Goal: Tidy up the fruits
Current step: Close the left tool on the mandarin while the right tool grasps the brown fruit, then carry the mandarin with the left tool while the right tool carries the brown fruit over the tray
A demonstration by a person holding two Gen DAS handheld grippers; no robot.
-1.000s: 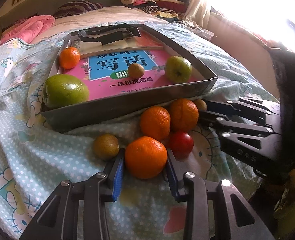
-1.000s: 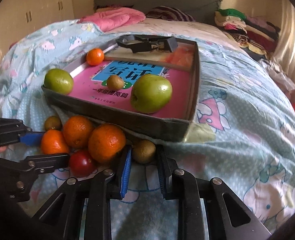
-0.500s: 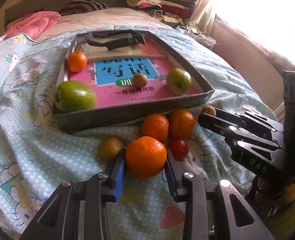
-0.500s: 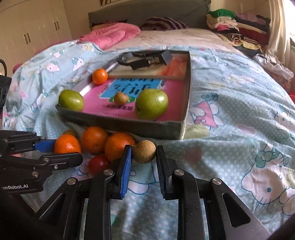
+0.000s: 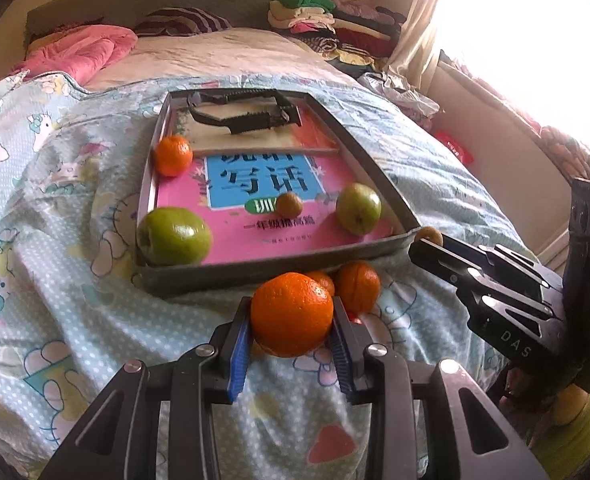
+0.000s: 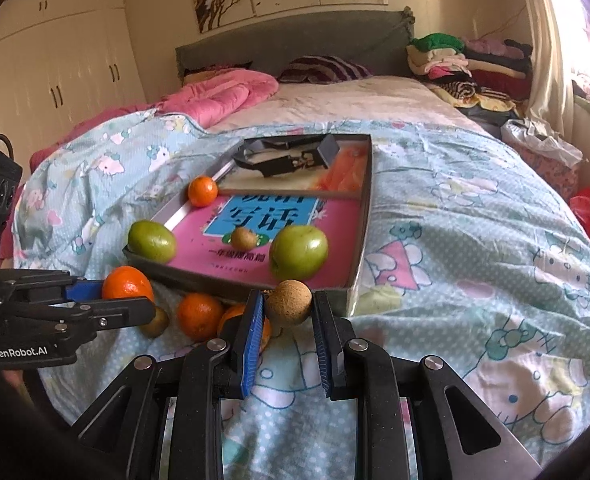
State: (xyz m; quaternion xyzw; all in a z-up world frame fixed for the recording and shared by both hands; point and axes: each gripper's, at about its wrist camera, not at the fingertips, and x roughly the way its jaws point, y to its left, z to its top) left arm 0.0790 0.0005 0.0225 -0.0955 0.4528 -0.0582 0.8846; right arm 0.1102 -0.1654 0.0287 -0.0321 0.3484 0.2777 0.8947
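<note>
Bedspread [image 5: 55,288] fills most of what I see, pale blue with cartoon prints, and on it sits the shallow grey tray [image 5: 279,266] lined with a pink book cover. Inside the tray I count two green apples [image 5: 173,236], a small orange [image 5: 172,155] at the far left corner, a small brown fruit [image 5: 289,205] near the middle and a black gripper-shaped frame [image 5: 247,114] at the back.

My left gripper [image 5: 291,340] is clamped on a large orange [image 5: 291,314], both blue pads pressed against its sides, held clear of the bedding in front of the tray's near wall. My right gripper [image 6: 287,314] pinches a round tan-brown fruit [image 6: 288,303] between its fingers, just in front of the tray's near right corner.

The left wrist view shows two more oranges [image 5: 358,285] partly hidden behind the held one, plus a sliver of something red by the right finger. The right wrist view alone shows another small brown fruit [image 6: 155,322] lying on the bedding behind the left gripper's finger, and the white wardrobe [image 6: 55,80] and headboard [image 6: 295,44] beyond.
</note>
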